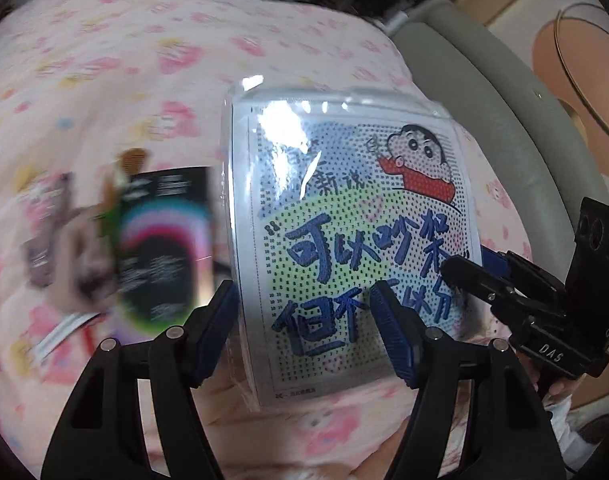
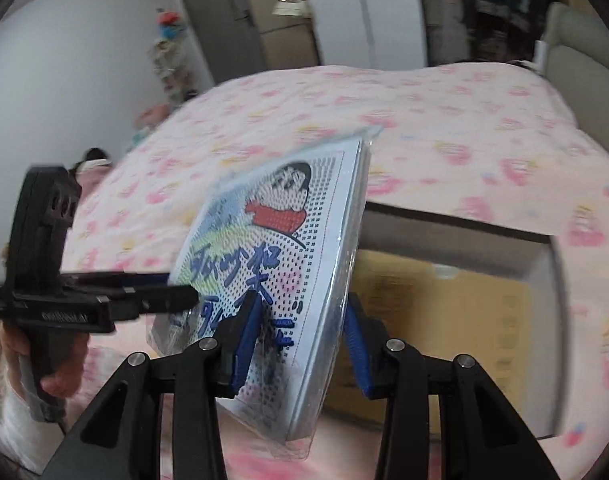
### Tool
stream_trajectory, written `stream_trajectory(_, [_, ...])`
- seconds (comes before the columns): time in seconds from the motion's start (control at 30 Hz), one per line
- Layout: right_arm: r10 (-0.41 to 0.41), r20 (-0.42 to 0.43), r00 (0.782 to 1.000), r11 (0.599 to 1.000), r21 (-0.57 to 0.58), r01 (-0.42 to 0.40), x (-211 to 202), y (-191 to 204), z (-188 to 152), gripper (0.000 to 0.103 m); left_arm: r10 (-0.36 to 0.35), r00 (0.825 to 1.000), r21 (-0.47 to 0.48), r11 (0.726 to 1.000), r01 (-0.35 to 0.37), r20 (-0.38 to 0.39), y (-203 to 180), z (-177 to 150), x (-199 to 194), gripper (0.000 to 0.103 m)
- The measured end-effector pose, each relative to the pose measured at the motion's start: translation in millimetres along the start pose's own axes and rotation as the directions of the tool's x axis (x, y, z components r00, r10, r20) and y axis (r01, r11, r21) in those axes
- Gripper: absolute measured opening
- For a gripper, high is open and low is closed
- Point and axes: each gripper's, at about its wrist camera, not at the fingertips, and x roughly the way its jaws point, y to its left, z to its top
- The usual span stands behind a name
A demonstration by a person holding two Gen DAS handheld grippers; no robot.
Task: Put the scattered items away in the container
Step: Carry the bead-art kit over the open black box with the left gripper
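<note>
Pinched on both sides, the flat cartoon-printed kit sealed in glossy clear plastic (image 2: pixel 288 264) is held above the pink flowered quilt (image 2: pixel 444 120), beside the open brown cardboard box (image 2: pixel 436 320), presumably so its floppy sheet stays level. The right gripper (image 2: pixel 300 344) is clamped on one edge; the left gripper (image 1: pixel 304 332) is closed across the other.

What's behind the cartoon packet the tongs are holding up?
Behind the cartoon packet lies the pink flowery bedspread and an open cardboard box. The packet hides part of the box, so its contents can't be seen.
</note>
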Motion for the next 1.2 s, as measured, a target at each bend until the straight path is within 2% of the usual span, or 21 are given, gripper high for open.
stream_trajectory(0.07, [-0.029,-0.026,0.999,0.999,0.028,0.03,4.0,-37.6,1.8,0.038,-0.021,0.998,0.02,1.0,0.022,-0.055,-19.9,15.6,34.1,0.069])
stream_trajectory(0.17, [-0.001,-0.052,0.999,0.992,0.124,0.007,16.7,-87.9,-2.2,0.038,0.026,0.996,0.075,0.997,-0.019,-0.091,-41.2,25.7,66.9,0.069])
stream_trajectory(0.23, [0.01,-0.05,0.999,0.978,0.209,0.001,27.9,-115.3,-10.2,0.038,0.036,0.991,0.078,0.997,-0.026,-0.128,-47.9,26.8,88.0,0.068])
stream_trajectory(0.33, [0.027,-0.056,0.998,0.966,0.257,-0.012,40.4,-139.8,-23.9,0.039,0.093,0.976,0.106,0.992,-0.073,-0.199,-55.1,19.1,113.2,0.068])
stream_trajectory(0.4, [0.027,-0.092,0.995,0.967,0.253,-0.003,50.6,-145.3,-33.4,0.039,0.133,0.959,0.117,0.987,-0.106,-0.249,-53.3,16.0,130.4,0.068])
stream_trajectory(0.53, [0.093,-0.182,0.979,0.956,0.292,-0.036,72.9,-153.3,-50.5,0.039,0.288,0.924,0.194,0.95,-0.243,-0.25,-56.0,13.4,145.3,0.069])
stream_trajectory(0.67, [0.109,-0.238,0.965,0.955,0.296,-0.034,85.3,-149.9,-55.3,0.04,0.424,0.87,0.249,0.897,-0.365,-0.252,-54.6,13.2,158.8,0.069])
stream_trajectory(0.77, [0.107,-0.268,0.957,0.955,0.296,-0.024,93.9,-145.7,-59.4,0.04,0.503,0.829,0.302,0.852,-0.428,-0.244,-53.2,9.9,168.2,0.069])
stream_trajectory(0.87, [0.094,-0.269,0.959,0.955,0.297,-0.01,94.5,-146.7,-60.2,0.04,0.521,0.816,0.324,0.839,-0.437,-0.248,-49.4,8.2,172.7,0.069])
stream_trajectory(0.93, [0.069,-0.224,0.972,0.951,0.31,0.003,81.1,-150.4,-55.9,0.04,0.523,0.819,0.315,0.838,-0.445,-0.237,-46.8,9.1,170.5,0.068])
stream_trajectory(0.97, [0.067,-0.195,0.979,0.946,0.323,0.0,72.6,-152.9,-53.5,0.04,0.514,0.83,0.3,0.844,-0.444,-0.215,-46.0,12.1,166.3,0.066])
stream_trajectory(1.03, [0.061,-0.122,0.991,0.934,0.356,-0.014,54.4,-159.2,-49.5,0.04,0.475,0.863,0.283,0.863,-0.419,-0.171,-51.2,17.2,158.5,0.065])
stream_trajectory(1.1, [0.023,-0.054,0.998,0.923,0.385,0.0,38.7,-168.5,-42.3,0.04,0.392,0.909,0.284,0.896,-0.342,-0.14,-63.3,22.7,154.6,0.065])
stream_trajectory(1.13, [-0.008,-0.031,0.999,0.917,0.398,0.02,31.0,-172.9,-41.6,0.04,0.35,0.926,0.288,0.91,-0.299,-0.144,-69.8,24.5,157.2,0.065])
stream_trajectory(1.2, [-0.073,-0.005,0.997,0.902,0.427,0.068,20.1,-182.6,-42.6,0.04,0.287,0.942,0.289,0.929,-0.23,-0.172,-75.5,33.5,168.5,0.065])
